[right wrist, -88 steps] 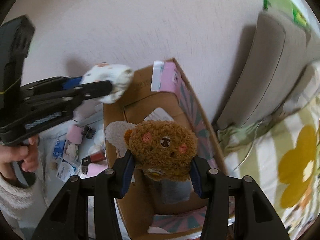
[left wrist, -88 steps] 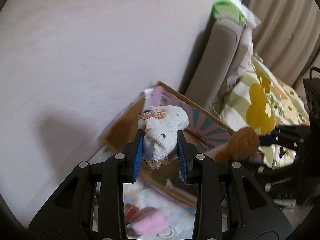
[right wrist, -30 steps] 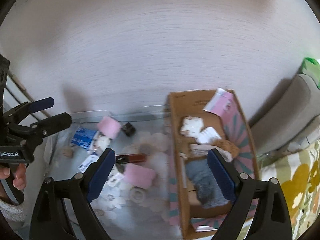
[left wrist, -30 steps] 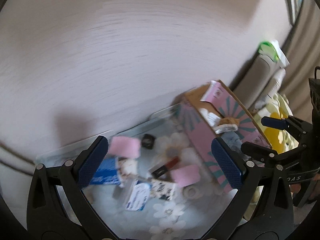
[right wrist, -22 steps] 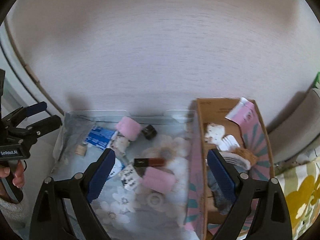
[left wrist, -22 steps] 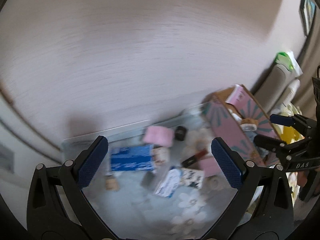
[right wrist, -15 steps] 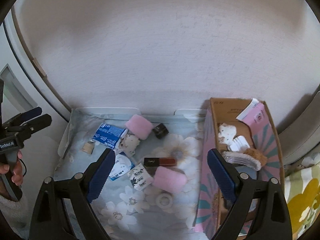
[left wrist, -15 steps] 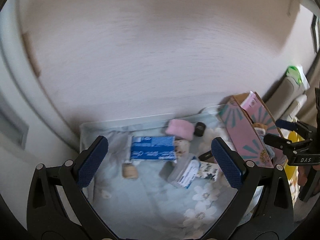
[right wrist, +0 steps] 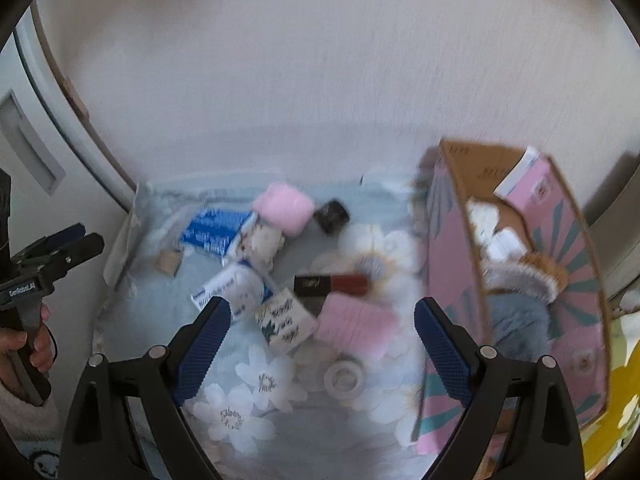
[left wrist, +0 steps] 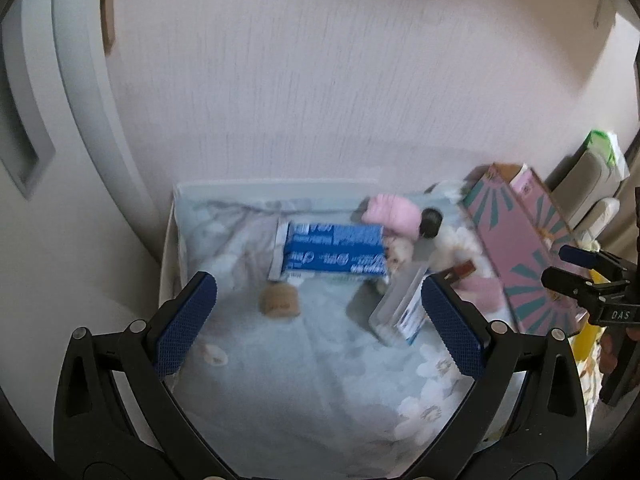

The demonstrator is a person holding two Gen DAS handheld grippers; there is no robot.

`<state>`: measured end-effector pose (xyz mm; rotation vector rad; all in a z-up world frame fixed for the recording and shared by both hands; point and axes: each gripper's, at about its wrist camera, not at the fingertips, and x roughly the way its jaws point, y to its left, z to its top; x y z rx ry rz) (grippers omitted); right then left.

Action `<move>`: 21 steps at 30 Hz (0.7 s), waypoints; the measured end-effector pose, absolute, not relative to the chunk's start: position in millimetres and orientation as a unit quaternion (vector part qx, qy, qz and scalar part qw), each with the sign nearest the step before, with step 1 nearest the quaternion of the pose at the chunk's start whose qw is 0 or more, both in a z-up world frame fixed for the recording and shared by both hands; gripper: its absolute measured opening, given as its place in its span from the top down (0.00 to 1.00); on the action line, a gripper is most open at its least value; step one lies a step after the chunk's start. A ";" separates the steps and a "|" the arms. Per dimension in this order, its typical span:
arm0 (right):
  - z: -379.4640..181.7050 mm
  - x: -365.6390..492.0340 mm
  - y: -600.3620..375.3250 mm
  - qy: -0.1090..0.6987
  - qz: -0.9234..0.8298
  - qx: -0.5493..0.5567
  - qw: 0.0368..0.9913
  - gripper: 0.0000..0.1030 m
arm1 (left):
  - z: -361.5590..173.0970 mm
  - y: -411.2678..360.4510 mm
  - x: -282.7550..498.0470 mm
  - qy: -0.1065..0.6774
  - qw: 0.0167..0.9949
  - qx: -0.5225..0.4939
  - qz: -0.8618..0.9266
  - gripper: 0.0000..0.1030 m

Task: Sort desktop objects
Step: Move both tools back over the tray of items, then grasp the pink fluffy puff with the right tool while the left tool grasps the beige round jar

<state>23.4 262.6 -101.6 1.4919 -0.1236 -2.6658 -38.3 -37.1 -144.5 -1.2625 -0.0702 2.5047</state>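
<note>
my left gripper [left wrist: 318,322] hangs above the near left part of the desk with its jaws spread wide and nothing between them. under it lies a pale blue floral cloth [left wrist: 280,380] that covers the desk top. the picture is smeared, so small print is unreadable.

going from the left across the cloth: a small tan cork-like block [right wrist: 169,262] sits alone near the left edge. just right of it a blue packet [left wrist: 334,254] lies flat, long side across. at its right end a small patterned white pouch [right wrist: 260,246] touches it, and a fluffy pink roll [right wrist: 285,210] rests against the pouch at the back. a little black cube [right wrist: 331,216] stands just right of that roll, apart from it.

nearer to me a white and blue carton [right wrist: 232,286] lies tilted, and beside it a white box with dark leaf print [right wrist: 285,322] touches a second pink roll [right wrist: 354,326]. a dark and red lipstick [right wrist: 331,284] lies flat just behind that roll. a ring of clear tape [right wrist: 344,376] sits in front of the roll, near it.

my right gripper [right wrist: 322,342] hovers over this middle cluster, its jaws far apart and holding nothing.

at the right edge a pink cardboard box with teal rays [right wrist: 452,280] stands open on top. inside it i can make out a brown plush toy [right wrist: 542,270], something white behind it and grey fabric in front; exactly how they lie on each other i cannot tell.
</note>
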 end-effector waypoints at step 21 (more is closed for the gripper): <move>-198.2 33.8 269.5 -0.031 -0.860 0.506 -0.053 0.11 | -252.0 -26.7 -53.8 0.008 0.136 -0.463 0.876 0.12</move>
